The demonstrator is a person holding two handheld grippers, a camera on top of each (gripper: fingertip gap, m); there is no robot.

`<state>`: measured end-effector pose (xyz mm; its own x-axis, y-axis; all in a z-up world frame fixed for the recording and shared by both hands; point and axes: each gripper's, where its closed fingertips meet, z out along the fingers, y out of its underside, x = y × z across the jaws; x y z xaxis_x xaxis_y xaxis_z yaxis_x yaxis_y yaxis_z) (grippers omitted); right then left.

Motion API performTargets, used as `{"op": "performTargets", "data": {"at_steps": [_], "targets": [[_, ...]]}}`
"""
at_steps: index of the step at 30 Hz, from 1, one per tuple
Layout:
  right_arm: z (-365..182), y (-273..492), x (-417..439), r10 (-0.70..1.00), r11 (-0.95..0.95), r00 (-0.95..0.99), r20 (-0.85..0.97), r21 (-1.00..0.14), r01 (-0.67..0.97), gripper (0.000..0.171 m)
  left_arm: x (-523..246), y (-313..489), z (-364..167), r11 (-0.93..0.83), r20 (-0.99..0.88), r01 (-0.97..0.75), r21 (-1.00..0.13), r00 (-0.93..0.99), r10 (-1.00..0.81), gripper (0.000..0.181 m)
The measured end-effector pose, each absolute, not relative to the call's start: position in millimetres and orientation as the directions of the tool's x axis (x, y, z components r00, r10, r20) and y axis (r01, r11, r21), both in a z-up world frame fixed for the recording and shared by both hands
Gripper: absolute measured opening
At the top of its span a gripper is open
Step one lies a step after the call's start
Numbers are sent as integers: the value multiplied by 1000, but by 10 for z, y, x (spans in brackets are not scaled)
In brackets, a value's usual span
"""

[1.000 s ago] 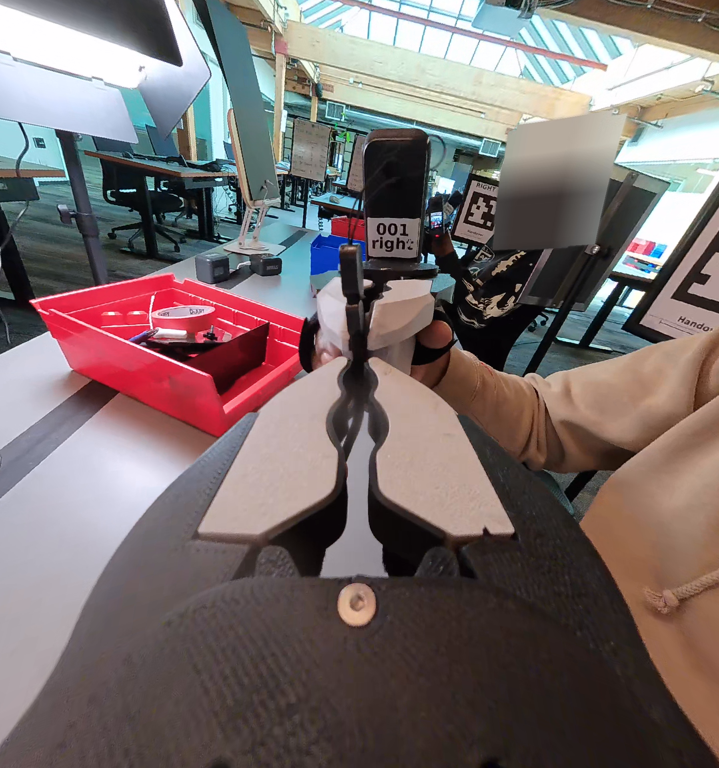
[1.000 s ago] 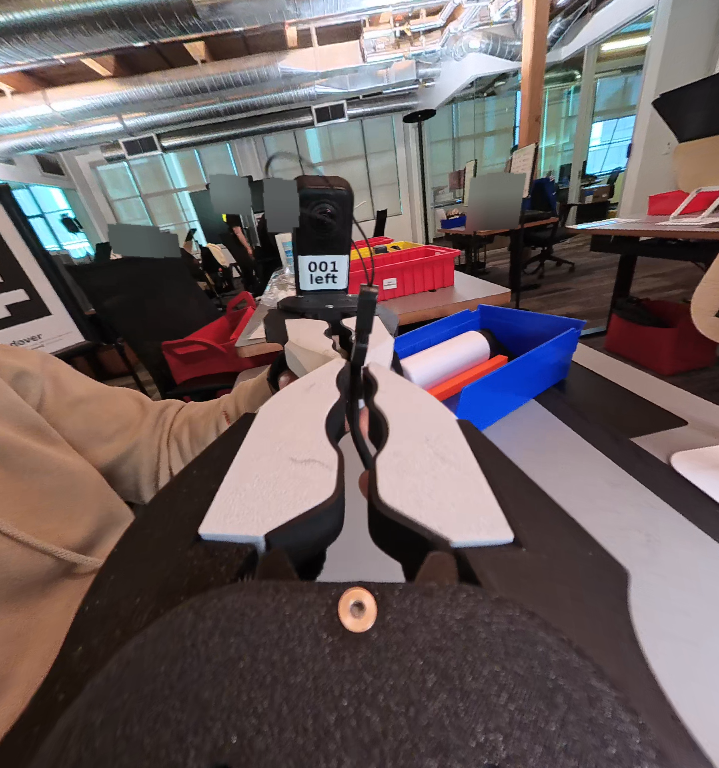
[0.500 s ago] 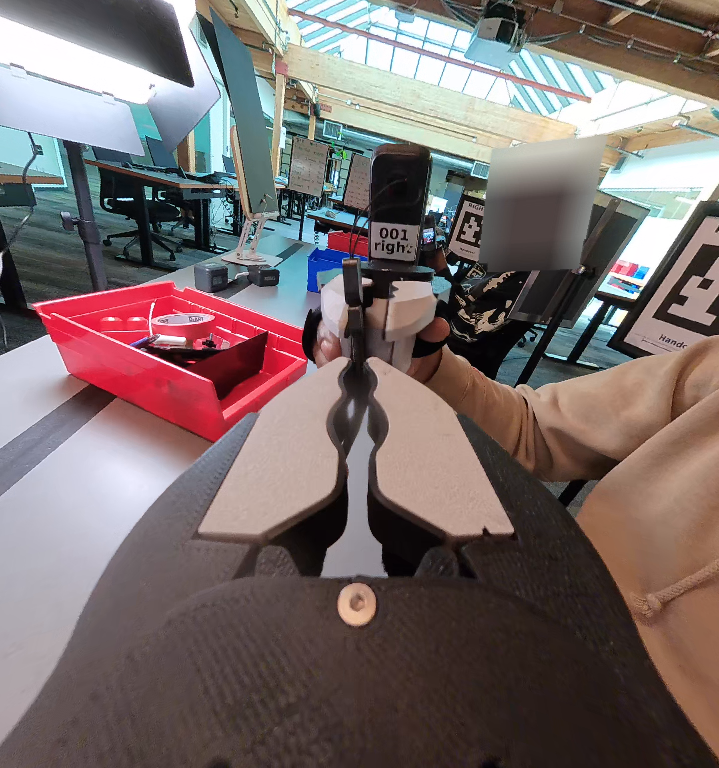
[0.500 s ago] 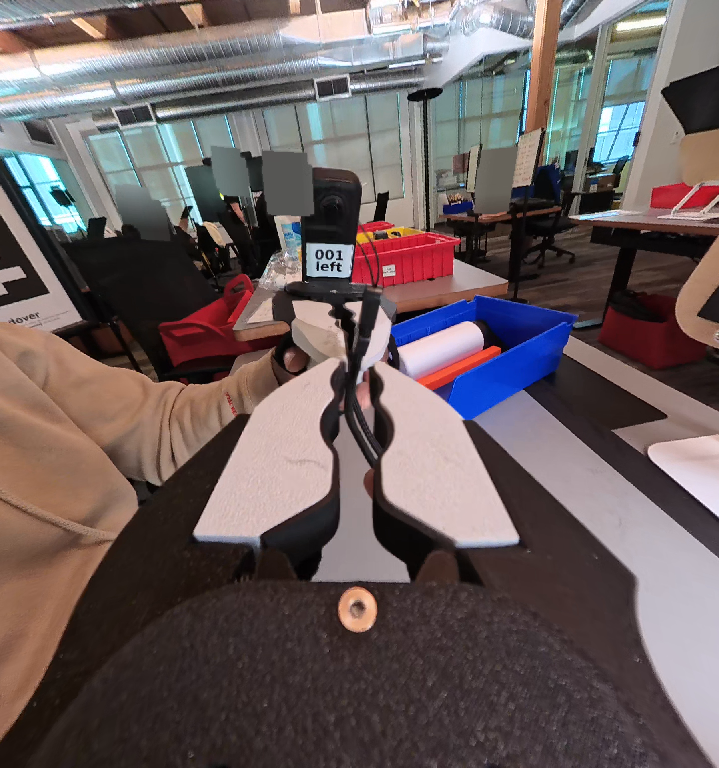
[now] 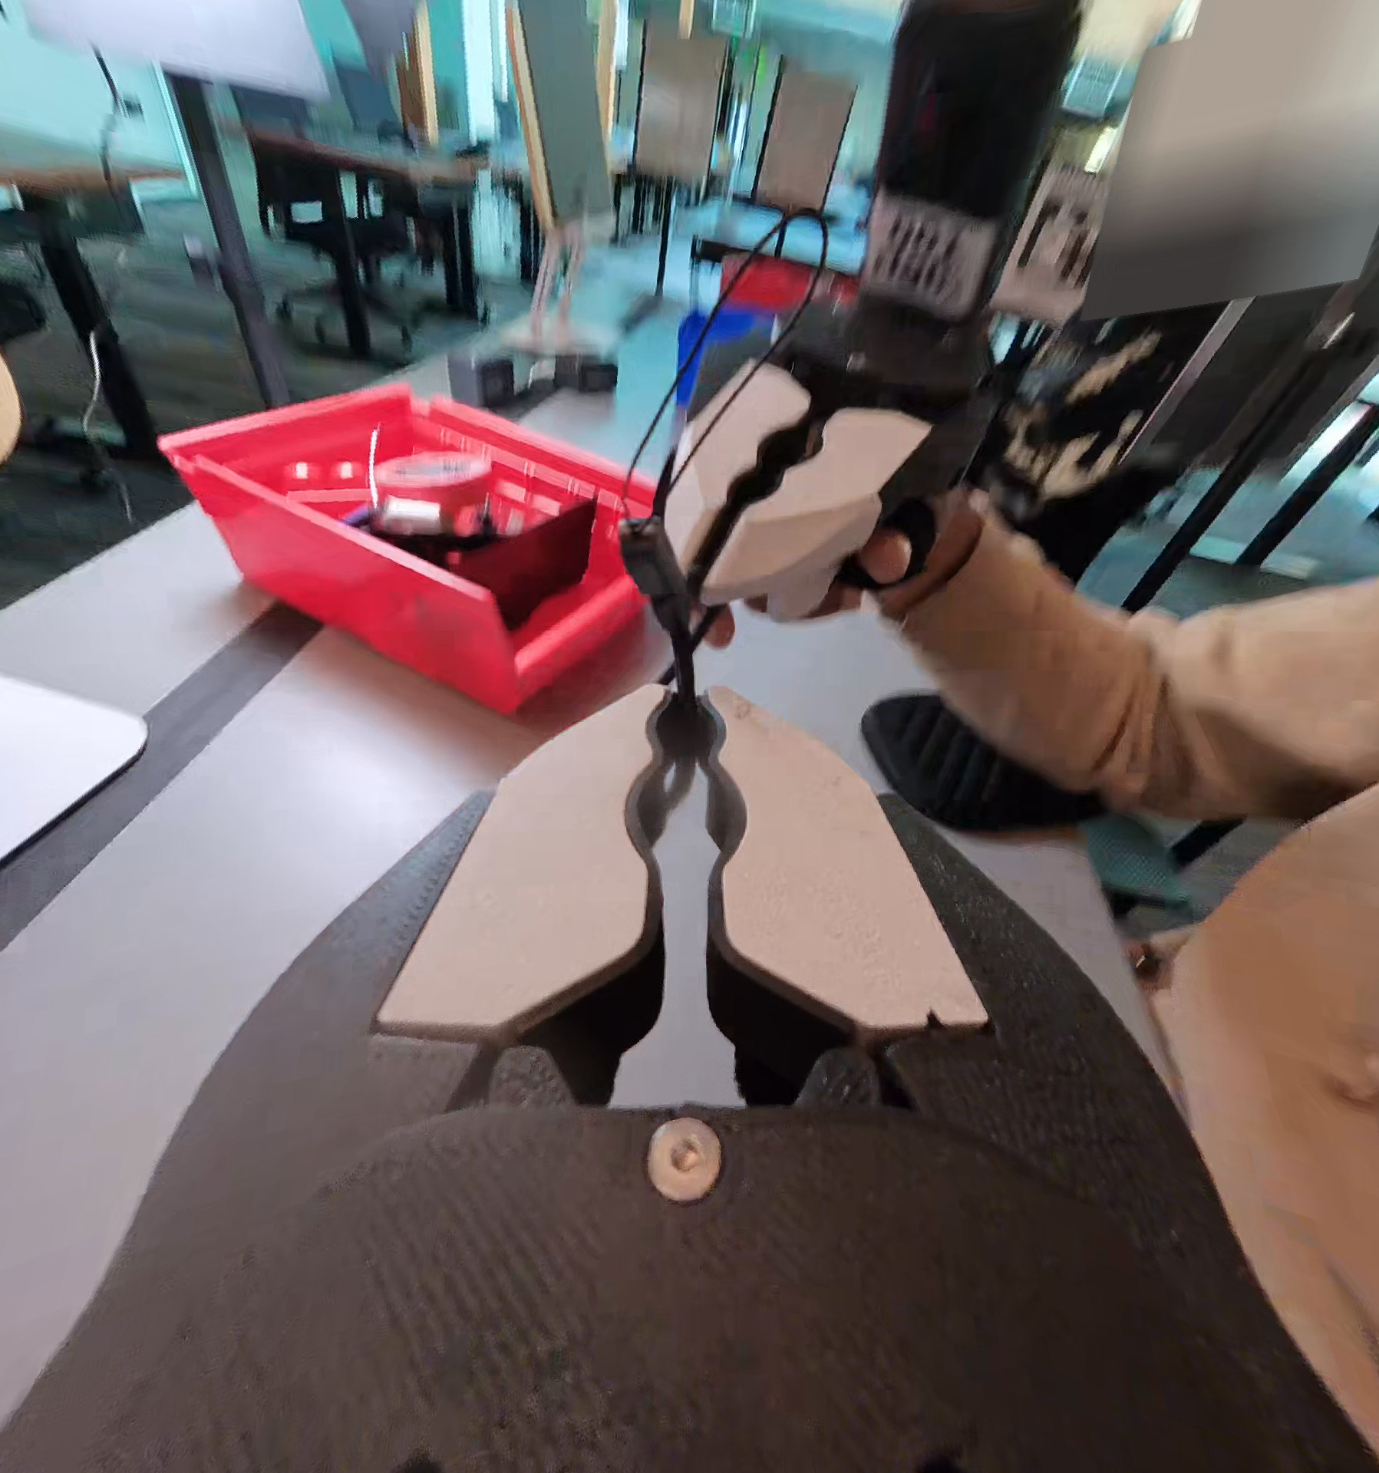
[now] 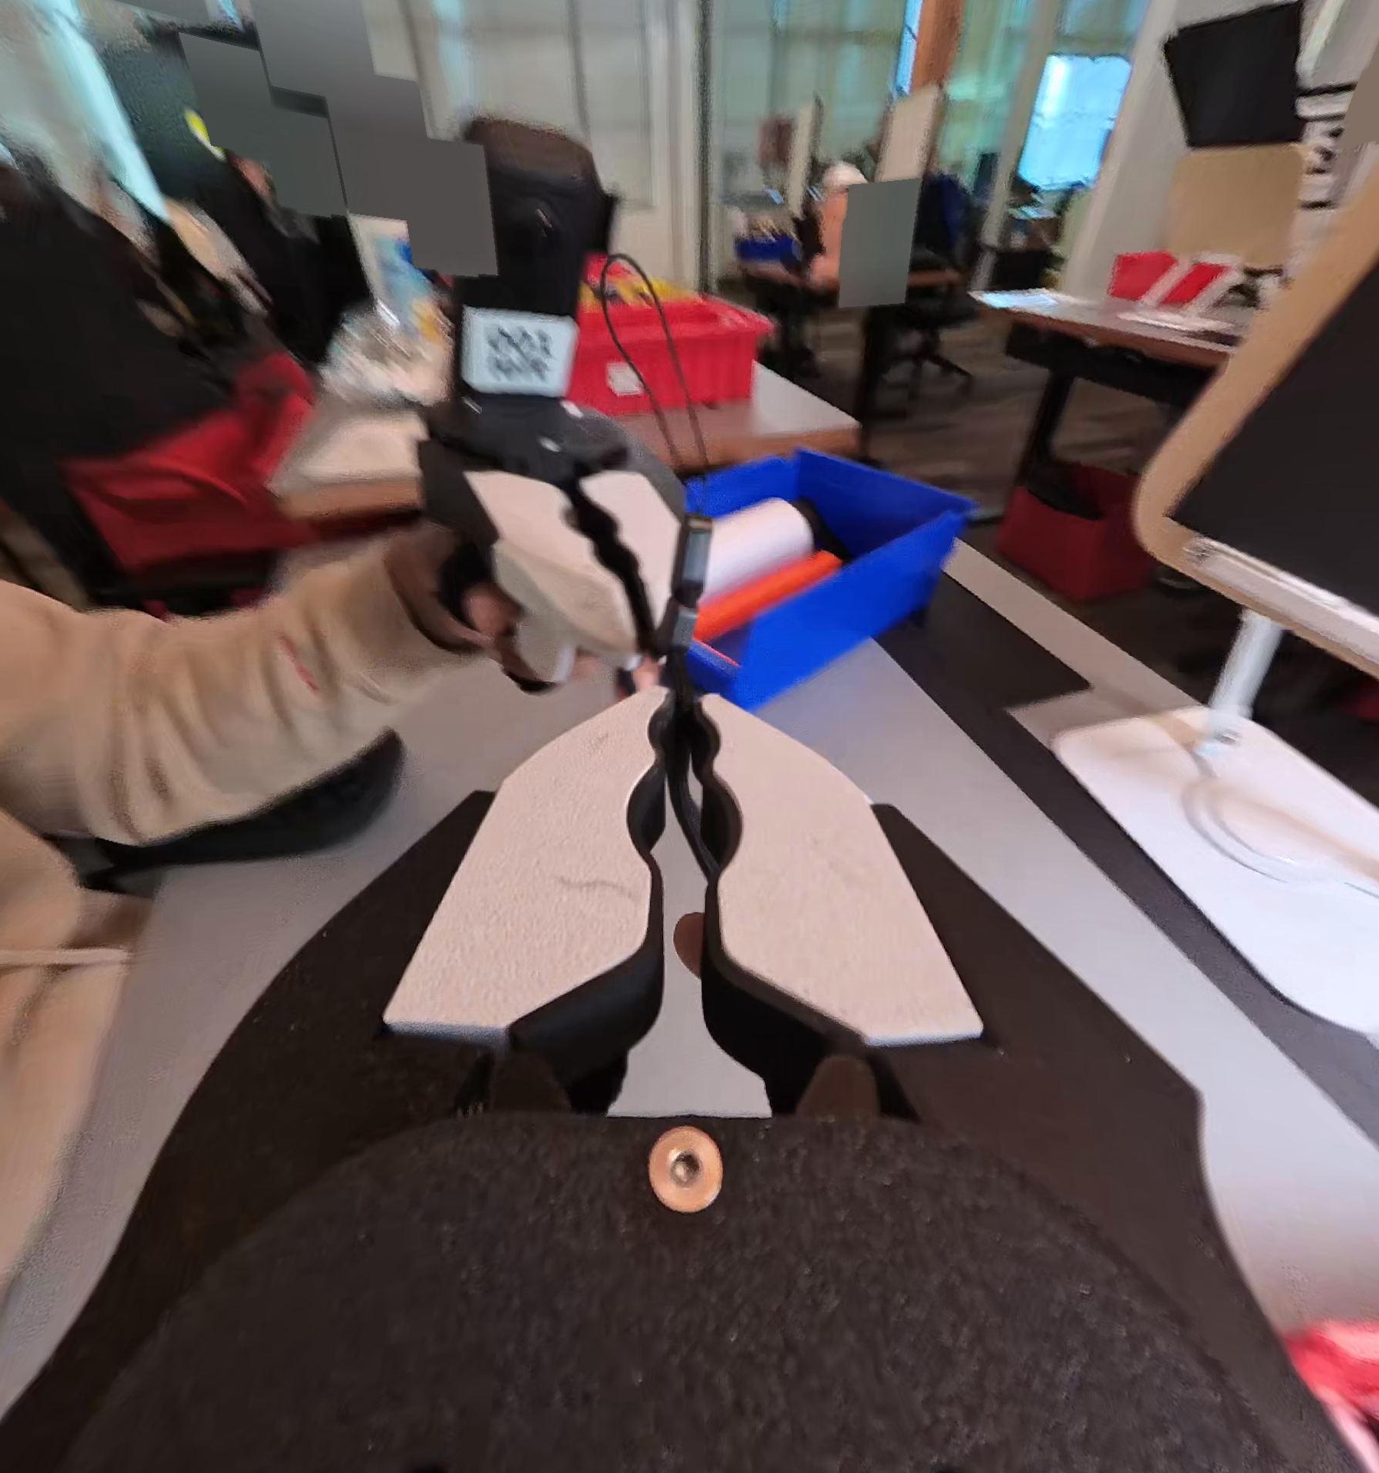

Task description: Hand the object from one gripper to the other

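A thin black cable (image 5: 656,558) with a small connector block and a wire loop hangs between the two grippers above the grey table (image 5: 215,861). My left gripper (image 5: 686,700) is shut on its lower end, with strands lying in the gap between my fingers. My right gripper (image 6: 683,703) is shut on the same cable (image 6: 692,558), which runs up from my tips. In the left wrist view the right gripper (image 5: 782,494) sits up and to the right, tips close to mine. In the right wrist view the left gripper (image 6: 582,558) sits up and to the left. Both views are motion-blurred.
A red bin (image 5: 399,582) holding a tape roll (image 5: 431,477) stands on the table to the left. A blue bin (image 6: 861,574) holds a white roll (image 6: 758,530) and an orange piece (image 6: 778,588). A white stand base (image 6: 1268,845) lies to the right. A beige sleeve (image 5: 1108,693) reaches across. Both grippers' tips are close together, under 4 cm apart.
Both grippers have swung down towards the table and no longer face each other head-on. The cable's connector and loop now show beside the opposite gripper.
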<state>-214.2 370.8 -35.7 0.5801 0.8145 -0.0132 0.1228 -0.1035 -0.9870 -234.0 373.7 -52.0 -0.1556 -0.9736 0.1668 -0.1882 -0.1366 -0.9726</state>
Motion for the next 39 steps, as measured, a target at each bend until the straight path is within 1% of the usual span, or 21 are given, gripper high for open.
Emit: {"op": "performTargets", "data": {"at_steps": [1,2,4,6,8,11,14,15,16,19,22,25,28,29,31,34,35,36,37,39], "targets": [[-452,3753,-2118,789,-98,613,48,-974,202,2,-2333,3748,-606,-101,136,-236,-966,-138,-981,7],[-539,3789,-2099,767,-104,634,96,-957,271,2,-2345,3781,-618,-70,100,-241,-968,-117,-988,13],[-667,3827,-2055,742,-134,654,148,-923,361,2,-2438,3856,-501,-43,60,-206,-978,-77,-995,21],[-782,3862,-1966,716,-164,668,203,-881,443,2,-2574,3943,-357,-1,2,-193,-981,-9,-1000,22],[-916,3868,-1918,715,-193,658,238,-837,512,2,-2659,3961,-303,108,-122,-225,-968,48,-991,23],[-1068,3825,-2065,764,-204,608,217,-812,546,2,-2541,3835,-500,219,-243,-349,-911,24,-970,24],[-1172,3756,-2233,807,-194,554,203,-795,574,2,-2400,3795,-961,351,-380,-534,-769,-59,-923,20],[-1186,3737,-2261,814,-188,543,208,-789,584,2,-2388,3815,-1066,383,-418,-573,-724,-76,-905,19],[-1187,3719,-2283,819,-180,533,213,-787,591,2,-2375,3804,-1125,400,-430,-587,-704,-96,-898,19],[-1172,3664,-2340,833,-162,509,218,-783,600,2,-2313,3730,-1137,434,-446,-563,-703,-127,-886,19],[-1179,3639,-2360,838,-150,494,230,-774,615,2,-2302,3725,-1205,476,-488,-582,-660,-150,-860,18],[-1183,3632,-2372,839,-139,487,245,-768,626,2,-2266,3758,-1246,518,-543,-587,-622,-153,-826,10],[-1115,3720,-2297,795,-117,525,305,-772,625,3,-2232,3816,-1152,510,-559,-562,-651,-99,-823,7],[-1062,3769,-2237,765,-104,547,340,-773,625,6,-2240,3843,-1111,492,-548,-554,-671,-77,-833,6],[-978,3839,-2112,709,-72,568,417,-759,647,21,-2266,3882,-1046,453,-512,-534,-713,-44,-858,6],[-983,3897,-2036,656,-20,535,532,-696,718,28,-2274,3875,-1003,397,-440,-500,-770,-36,-897,6],[-1015,3904,-2057,653,-3,511,560,-672,740,27,-2269,3880,-1000,382,-424,-494,-781,-30,-905,6],[-1041,3906,-2088,648,19,485,587,-649,761,20,-2266,3890,-1002,367,-409,-491,-790,-24,-912,6],[-1031,3920,-2107,627,44,471,620,-632,774,6,-2267,3901,-1008,350,-392,-489,-799,-20,-920,6],[-1008,3940,-2099,601,51,463,652,-610,791,3,-2301,3950,-1038,314,-361,-508,-802,-6,-932,9]]}}
